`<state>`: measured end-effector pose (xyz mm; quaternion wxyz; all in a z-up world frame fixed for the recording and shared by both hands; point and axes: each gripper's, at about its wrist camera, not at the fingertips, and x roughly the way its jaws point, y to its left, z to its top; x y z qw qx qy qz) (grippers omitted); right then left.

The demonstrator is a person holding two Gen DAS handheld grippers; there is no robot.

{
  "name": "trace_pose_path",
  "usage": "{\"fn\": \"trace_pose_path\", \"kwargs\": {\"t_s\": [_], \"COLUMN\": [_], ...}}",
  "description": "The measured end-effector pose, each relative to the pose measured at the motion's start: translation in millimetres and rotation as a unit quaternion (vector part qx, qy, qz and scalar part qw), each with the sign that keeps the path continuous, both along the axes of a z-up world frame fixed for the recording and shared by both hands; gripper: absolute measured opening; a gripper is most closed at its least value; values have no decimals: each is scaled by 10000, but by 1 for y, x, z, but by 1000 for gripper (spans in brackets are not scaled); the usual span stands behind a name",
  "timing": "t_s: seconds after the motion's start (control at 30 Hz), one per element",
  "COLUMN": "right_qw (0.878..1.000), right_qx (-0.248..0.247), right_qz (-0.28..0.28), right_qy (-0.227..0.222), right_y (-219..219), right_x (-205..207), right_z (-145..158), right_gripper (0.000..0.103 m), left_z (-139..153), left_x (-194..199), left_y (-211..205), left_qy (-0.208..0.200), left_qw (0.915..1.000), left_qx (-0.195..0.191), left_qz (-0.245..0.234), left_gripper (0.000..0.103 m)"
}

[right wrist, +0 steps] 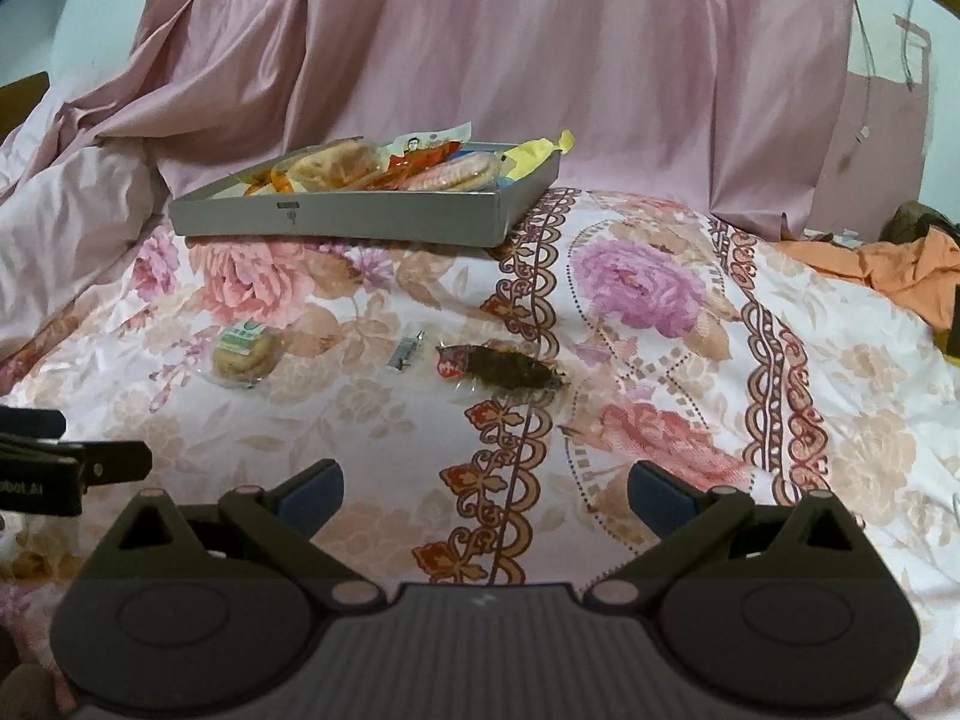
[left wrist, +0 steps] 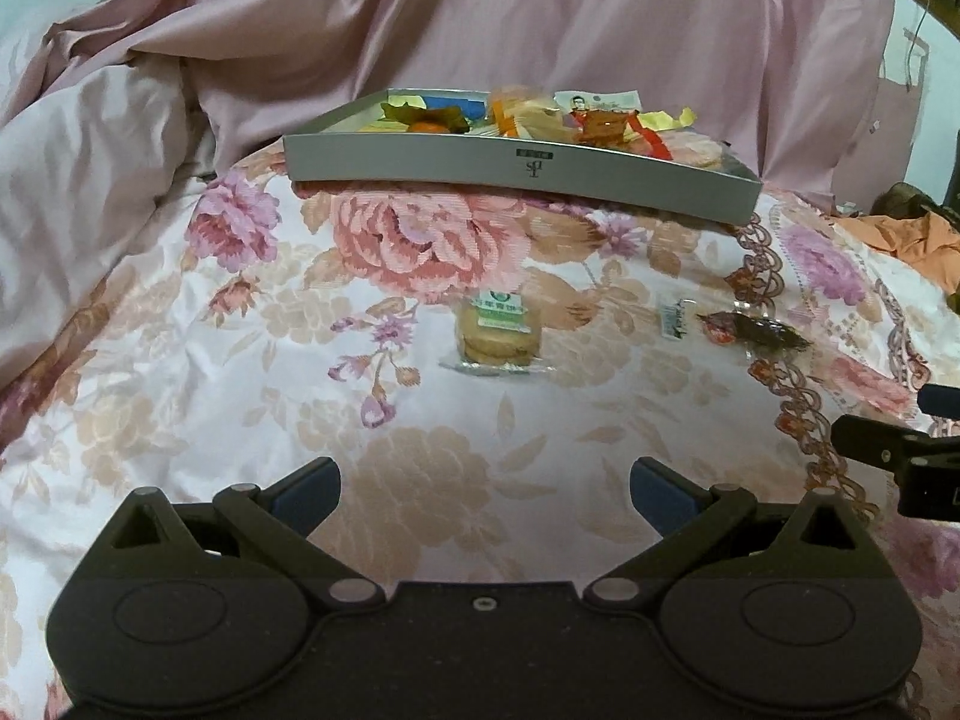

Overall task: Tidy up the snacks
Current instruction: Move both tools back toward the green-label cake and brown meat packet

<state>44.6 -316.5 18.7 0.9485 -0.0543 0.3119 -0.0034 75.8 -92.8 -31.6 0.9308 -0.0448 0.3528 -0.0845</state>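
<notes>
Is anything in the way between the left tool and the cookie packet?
Nothing visible. The left tool is open, and only bare flowered bedspread lies between it and the cookie packet.

Floral bedspread (left wrist: 180, 360) over the bed: white satin ground, big pink and mauve peonies, tan leaf sprays, surface rumpled. Brown scrollwork border band (right wrist: 516, 408) running front to back across it, a second band further right. Plain pink sheet (right wrist: 540, 60) heaped and draped high behind, falling in long folds. Pale bunched quilt (left wrist: 78, 180) at left, pressed against the sheet. Crumpled orange cloth (right wrist: 900, 270) at the far right edge of the bed, something dark just behind it, too blurred to name. Pale bluish wall (right wrist: 888, 18) at upper right, thin cords hanging on it.
</notes>
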Motion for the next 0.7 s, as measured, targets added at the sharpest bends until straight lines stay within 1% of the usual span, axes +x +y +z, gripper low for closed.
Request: {"fn": "trace_pose_path", "kwargs": {"t_s": [0.13,0.2,0.47,0.7], "right_qw": [9996,9995,9998,9996], "right_qx": [-258,-309,-103,59], "right_qz": [104,114,175,254], "right_qy": [-7,-30,-84,-95], "right_y": [0,-3,-23,-35], "right_x": [17,27,74,107], "right_z": [-6,-8,-14,-15], "right_gripper": [103,103,103,103], "left_z": [1,1,-1,-9], "left_x": [20,32,75,103], "left_y": [-2,-4,-17,-26], "left_qy": [-24,-50,-122,-113], "left_qw": [10000,10000,9995,9992], "left_qx": [67,77,240,368], "left_qz": [-18,-38,-145,-49], "left_gripper": [102,102,102,102]}}
